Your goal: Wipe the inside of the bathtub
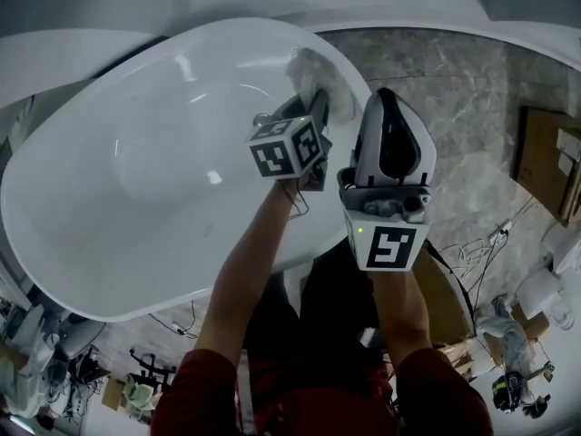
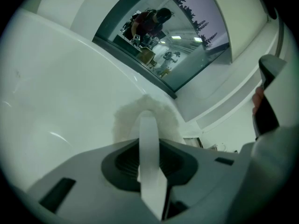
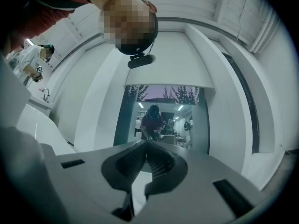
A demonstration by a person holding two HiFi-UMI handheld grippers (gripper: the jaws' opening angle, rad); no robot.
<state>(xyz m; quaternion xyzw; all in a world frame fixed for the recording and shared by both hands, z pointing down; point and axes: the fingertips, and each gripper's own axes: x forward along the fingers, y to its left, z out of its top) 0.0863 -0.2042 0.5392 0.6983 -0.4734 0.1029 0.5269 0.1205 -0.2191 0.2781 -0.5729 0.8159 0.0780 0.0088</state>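
Observation:
The white oval bathtub [image 1: 136, 243] fills the left of the head view. My left gripper [image 1: 309, 98] reaches over its right inner wall, shut on the flat white handle [image 2: 149, 143] of a fluffy white wiping pad [image 1: 325, 84]. In the left gripper view the pad [image 2: 124, 118] lies against the tub's smooth white wall [image 2: 56, 92], just past my left gripper [image 2: 149, 148]. My right gripper [image 1: 387, 98] hovers beside the tub's right rim, apart from the pad. In the right gripper view it [image 3: 147, 143] points up at a white wall, jaws shut with nothing between them.
Grey marble floor [image 1: 454, 125] lies right of the tub, with cables [image 1: 481, 252] and a brown box [image 1: 545, 162] at the right edge. Cluttered equipment [image 1: 54, 352] sits below the tub at the lower left. A dark-framed glass panel [image 2: 177, 36] stands behind the tub.

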